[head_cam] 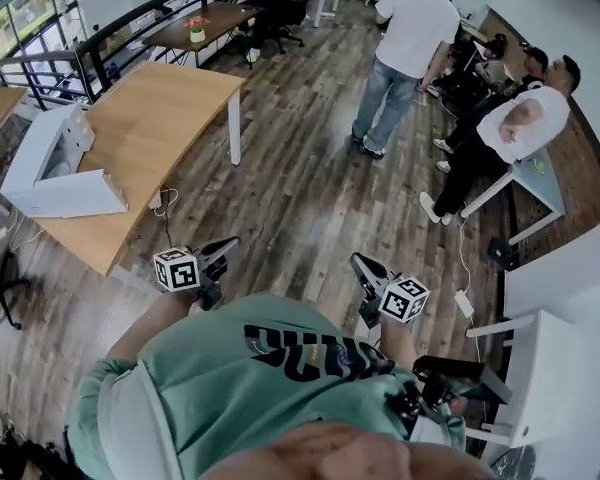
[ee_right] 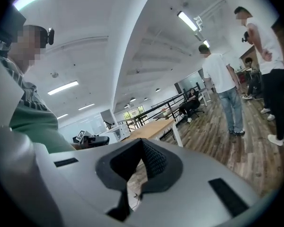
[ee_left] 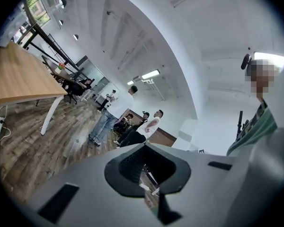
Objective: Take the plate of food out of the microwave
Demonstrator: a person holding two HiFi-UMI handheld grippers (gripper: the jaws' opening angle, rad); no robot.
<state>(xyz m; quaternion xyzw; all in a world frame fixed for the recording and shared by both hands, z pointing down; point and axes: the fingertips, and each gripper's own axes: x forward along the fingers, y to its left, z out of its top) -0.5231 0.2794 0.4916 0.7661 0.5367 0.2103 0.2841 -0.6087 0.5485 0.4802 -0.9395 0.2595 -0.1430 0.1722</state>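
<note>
White microwave stands on the wooden table, its door swung open.

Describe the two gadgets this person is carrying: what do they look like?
The left gripper and right gripper each have a grey body, black ribbed pads and a white cube with black square markers. The person wears a green short-sleeved T-shirt with black lettering.
</note>
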